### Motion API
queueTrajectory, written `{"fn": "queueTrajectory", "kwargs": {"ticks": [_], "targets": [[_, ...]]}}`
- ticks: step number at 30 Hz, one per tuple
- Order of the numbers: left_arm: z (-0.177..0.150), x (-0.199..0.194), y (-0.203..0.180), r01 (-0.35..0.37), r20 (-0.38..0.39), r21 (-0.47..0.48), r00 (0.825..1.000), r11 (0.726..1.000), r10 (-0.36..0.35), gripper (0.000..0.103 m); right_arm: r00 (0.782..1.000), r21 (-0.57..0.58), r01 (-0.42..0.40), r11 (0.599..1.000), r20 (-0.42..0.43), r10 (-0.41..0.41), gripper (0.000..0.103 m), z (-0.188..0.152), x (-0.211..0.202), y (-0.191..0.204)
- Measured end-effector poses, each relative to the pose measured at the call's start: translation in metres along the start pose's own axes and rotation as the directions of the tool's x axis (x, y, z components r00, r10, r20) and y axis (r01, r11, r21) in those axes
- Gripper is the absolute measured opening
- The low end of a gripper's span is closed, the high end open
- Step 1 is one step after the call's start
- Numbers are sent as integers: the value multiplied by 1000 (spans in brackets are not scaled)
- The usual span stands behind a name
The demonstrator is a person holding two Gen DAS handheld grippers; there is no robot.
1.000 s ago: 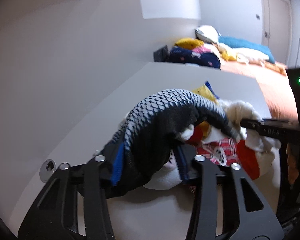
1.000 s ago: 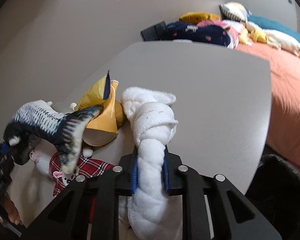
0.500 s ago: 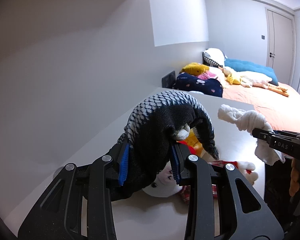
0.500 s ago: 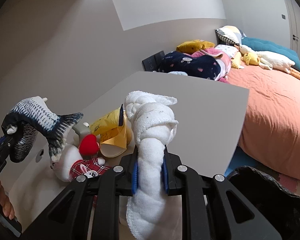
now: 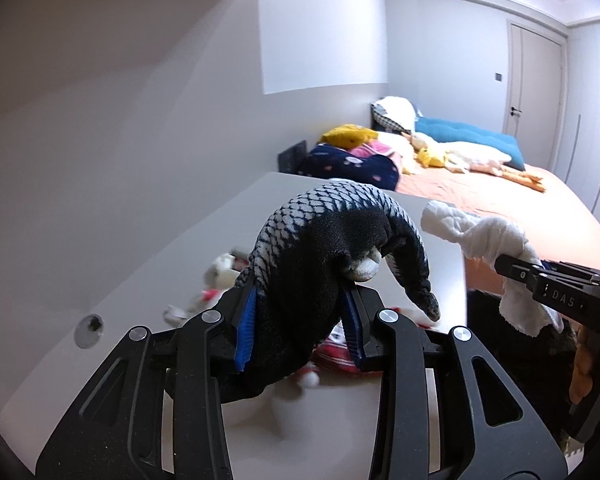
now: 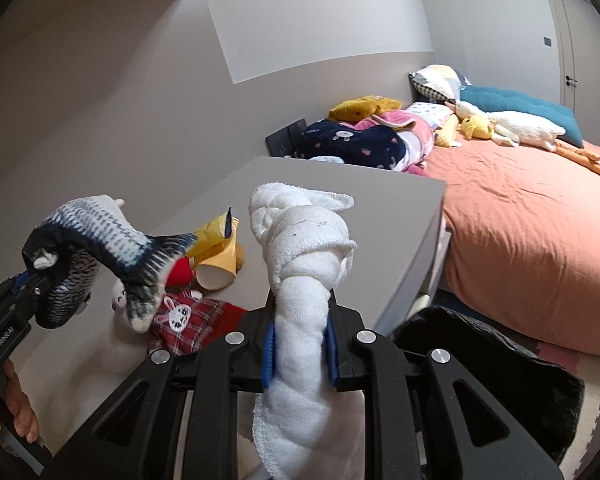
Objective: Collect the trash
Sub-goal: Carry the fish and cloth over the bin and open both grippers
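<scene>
My left gripper [image 5: 300,328] is shut on a black and grey scaled plush fish [image 5: 332,240] and holds it above the grey table [image 5: 220,232]; the fish also shows in the right wrist view [image 6: 100,236]. My right gripper [image 6: 300,340] is shut on a knotted white towel [image 6: 304,264], held above the table's right edge; the towel shows in the left wrist view too [image 5: 484,240]. On the table lie a red plaid bunny toy [image 6: 184,316], a yellow paper cup [image 6: 218,268] and a yellow wrapper [image 6: 216,228].
A black bag [image 6: 480,372] sits on the floor below the table's right edge. A bed with an orange sheet [image 6: 520,232], pillows and plush toys lies to the right. A wall runs along the table's left side. A cable hole [image 5: 88,324] is in the tabletop.
Both grippers have risen from the table with the fish and the towel still held. The right gripper has drifted toward the table's right edge, over the black bag.
</scene>
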State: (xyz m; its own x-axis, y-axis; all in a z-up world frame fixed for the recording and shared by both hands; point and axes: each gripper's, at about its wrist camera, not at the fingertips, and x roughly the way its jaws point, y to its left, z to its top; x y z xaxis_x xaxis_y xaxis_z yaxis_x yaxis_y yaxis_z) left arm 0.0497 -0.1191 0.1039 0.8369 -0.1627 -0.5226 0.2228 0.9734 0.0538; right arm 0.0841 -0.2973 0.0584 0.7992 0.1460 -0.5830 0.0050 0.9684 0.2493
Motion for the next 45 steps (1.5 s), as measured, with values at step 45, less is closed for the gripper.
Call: {"fn": "queueTrajectory", "kwargs": {"ticks": [45], "targets": [[-30,-8,-147,283,-90,137,958,949,-272,42,981,111,172,979,69,-180,24,-52,-109,-97]]}}
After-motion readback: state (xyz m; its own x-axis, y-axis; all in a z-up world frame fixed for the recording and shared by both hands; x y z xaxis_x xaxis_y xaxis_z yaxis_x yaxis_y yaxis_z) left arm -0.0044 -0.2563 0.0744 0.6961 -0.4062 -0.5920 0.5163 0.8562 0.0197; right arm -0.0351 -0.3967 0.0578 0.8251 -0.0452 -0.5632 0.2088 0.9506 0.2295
